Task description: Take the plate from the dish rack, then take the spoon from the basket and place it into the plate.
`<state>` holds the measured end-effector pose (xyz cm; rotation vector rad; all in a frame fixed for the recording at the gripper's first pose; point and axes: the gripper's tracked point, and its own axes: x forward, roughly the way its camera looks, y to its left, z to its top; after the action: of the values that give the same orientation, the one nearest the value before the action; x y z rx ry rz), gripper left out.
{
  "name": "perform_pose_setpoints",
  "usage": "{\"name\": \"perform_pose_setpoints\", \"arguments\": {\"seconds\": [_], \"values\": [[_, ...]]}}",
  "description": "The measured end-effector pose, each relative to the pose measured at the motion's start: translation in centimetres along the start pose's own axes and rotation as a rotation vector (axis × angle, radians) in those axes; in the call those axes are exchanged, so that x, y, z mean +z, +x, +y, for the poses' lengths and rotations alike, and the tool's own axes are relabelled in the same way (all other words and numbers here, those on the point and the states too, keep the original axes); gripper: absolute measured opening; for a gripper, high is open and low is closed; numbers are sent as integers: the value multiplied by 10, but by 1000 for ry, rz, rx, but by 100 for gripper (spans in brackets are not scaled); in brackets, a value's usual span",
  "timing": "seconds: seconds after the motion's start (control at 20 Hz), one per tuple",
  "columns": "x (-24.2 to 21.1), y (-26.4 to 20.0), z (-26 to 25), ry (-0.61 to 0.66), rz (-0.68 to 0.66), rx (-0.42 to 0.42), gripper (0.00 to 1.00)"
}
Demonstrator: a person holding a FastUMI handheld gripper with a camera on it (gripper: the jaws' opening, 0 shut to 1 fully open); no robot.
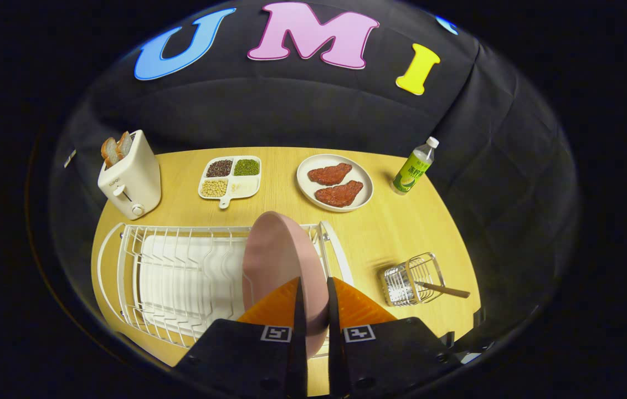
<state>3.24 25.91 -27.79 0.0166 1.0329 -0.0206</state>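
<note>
A smooth, round pink plate [277, 260] stands on edge at the right end of the white wire dish rack [180, 271], its rim gripped between the gripper [313, 293]'s 2 fingers, which are clenched on it. Judging by this, step 1 is under way: the plate is grasped but not yet clear of the rack. The spoon [441, 289] waits, slanted, in the small wire basket [410, 280] on the pale wooden bench [380, 233], still to be moved.
</note>
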Motion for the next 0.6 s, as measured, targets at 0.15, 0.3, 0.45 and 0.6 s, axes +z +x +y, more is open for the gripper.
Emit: {"name": "perform_pose_setpoints", "arguments": {"seconds": [0.15, 0.3, 0.45, 0.6], "values": [[20, -10, -5, -69, -43, -33, 18], [38, -26, -17, -163, -110, -80, 18], [38, -45, -22, -154, -138, -36, 18], [26, -68, -33, -105, -140, 49, 18]]}}
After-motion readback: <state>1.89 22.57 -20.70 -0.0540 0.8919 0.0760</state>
